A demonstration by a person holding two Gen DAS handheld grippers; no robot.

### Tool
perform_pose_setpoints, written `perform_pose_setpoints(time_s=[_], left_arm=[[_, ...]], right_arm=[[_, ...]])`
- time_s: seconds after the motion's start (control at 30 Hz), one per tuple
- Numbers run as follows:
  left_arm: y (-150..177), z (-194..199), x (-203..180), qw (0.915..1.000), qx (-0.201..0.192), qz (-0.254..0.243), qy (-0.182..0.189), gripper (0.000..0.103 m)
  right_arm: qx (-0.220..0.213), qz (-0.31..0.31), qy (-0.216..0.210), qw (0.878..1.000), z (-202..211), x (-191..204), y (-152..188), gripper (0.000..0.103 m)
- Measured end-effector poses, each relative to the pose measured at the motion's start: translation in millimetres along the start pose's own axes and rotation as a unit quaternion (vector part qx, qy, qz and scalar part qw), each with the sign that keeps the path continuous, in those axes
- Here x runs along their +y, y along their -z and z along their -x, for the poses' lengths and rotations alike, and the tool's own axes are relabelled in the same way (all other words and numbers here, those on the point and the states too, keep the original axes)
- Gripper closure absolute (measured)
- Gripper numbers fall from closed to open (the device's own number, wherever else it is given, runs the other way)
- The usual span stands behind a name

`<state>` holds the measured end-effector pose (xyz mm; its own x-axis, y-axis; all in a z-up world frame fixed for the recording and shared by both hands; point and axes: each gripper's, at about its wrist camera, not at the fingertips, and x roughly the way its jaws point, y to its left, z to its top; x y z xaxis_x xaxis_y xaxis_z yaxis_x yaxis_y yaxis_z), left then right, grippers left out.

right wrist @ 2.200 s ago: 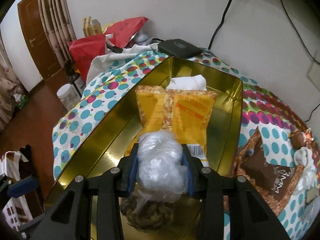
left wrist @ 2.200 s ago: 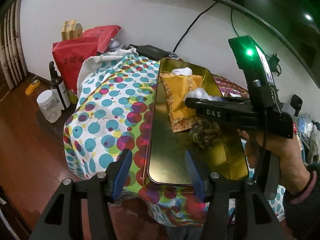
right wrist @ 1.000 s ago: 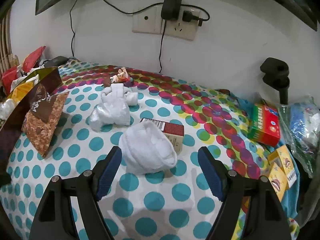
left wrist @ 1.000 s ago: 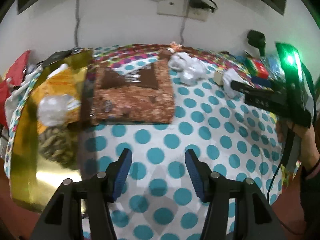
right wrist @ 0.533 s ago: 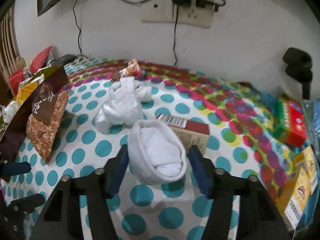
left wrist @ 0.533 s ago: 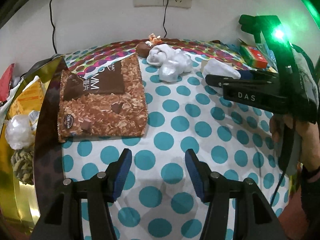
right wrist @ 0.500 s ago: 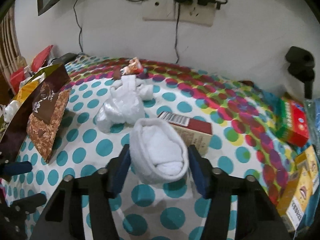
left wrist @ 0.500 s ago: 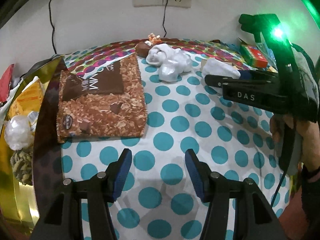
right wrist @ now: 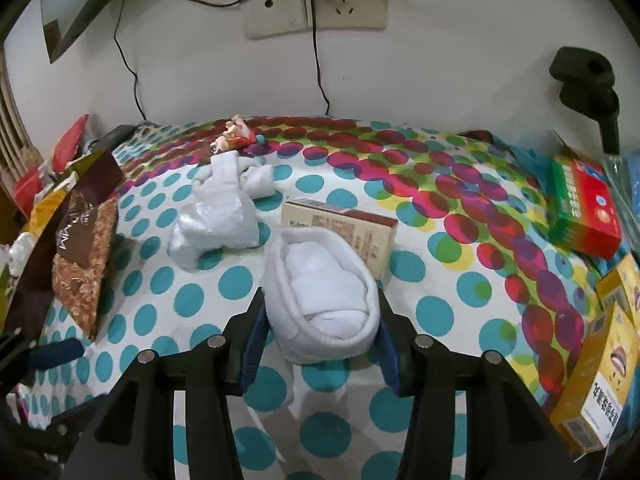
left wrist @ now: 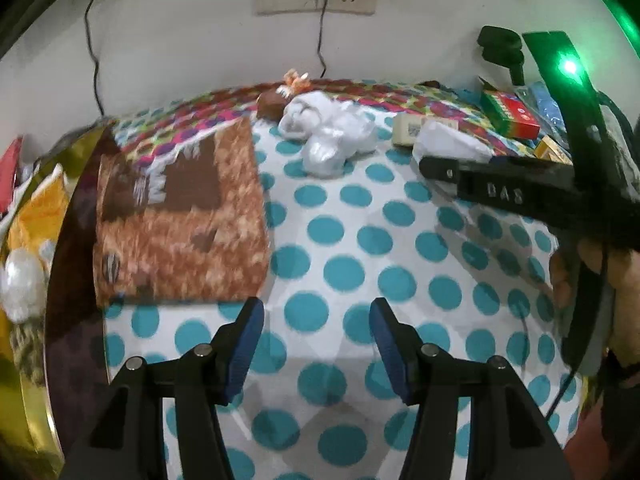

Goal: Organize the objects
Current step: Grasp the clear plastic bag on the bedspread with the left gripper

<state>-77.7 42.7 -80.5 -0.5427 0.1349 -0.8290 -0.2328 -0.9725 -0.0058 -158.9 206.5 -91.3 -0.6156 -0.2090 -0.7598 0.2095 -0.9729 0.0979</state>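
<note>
A white rolled cloth (right wrist: pixel 320 292) lies on the polka-dot tablecloth (right wrist: pixel 440 312), in front of a small beige box (right wrist: pixel 344 228). My right gripper (right wrist: pixel 320 316) has it between its blue pads; the jaws are closing and both pads touch its sides. In the left wrist view the roll (left wrist: pixel 444 140) shows just behind the right gripper's black finger (left wrist: pixel 492 188). My left gripper (left wrist: pixel 316 340) stands open over bare tablecloth with nothing between its pads. A brown chocolate packet (left wrist: pixel 176 216) lies just ahead and to its left, beside the gold tray (left wrist: pixel 28 400).
A crumpled white plastic bag (right wrist: pixel 216 220) and a small figurine (right wrist: pixel 236 136) lie toward the wall. A red-green box (right wrist: pixel 584 208) and yellow boxes (right wrist: pixel 600 368) crowd the right edge. Cables hang from a wall socket (right wrist: pixel 316 4). A hand (left wrist: pixel 580 272) holds the right gripper.
The right jaws have narrowed from wide open onto the white roll. The left gripper has shifted right and lower over the tablecloth, still open.
</note>
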Motion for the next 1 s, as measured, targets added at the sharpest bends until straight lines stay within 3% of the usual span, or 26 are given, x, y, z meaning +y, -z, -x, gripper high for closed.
perform_pose_setpoints(time_s=[0.4, 0.57, 0.63, 0.77, 1.0], left_arm=[[-57, -28, -13, 0.9978, -0.039, -0.045, -0.027, 0.046], [-76, -42, -16, 0.9977, -0.031, -0.06, -0.008, 0.044], [-83, -45, -17, 0.9968, -0.031, -0.071, 0.02, 0.041], [-98, -57, -12, 0.9966, -0.035, -0.075, -0.006, 0.04], [-106, -85, -5, 0.9973, -0.012, -0.073, -0.003, 0.04]], right_arm=[[0.002, -0.009, 0.017, 1.0, 5, -5, 5, 0.057], [0.011, -0.001, 0.021, 1.0, 2, -3, 6, 0.058], [0.011, -0.003, 0.019, 1.0, 0, -3, 5, 0.057], [0.01, -0.006, 0.016, 1.0, -2, -3, 5, 0.058], [0.01, -0.006, 0.017, 1.0, -1, -3, 5, 0.057]])
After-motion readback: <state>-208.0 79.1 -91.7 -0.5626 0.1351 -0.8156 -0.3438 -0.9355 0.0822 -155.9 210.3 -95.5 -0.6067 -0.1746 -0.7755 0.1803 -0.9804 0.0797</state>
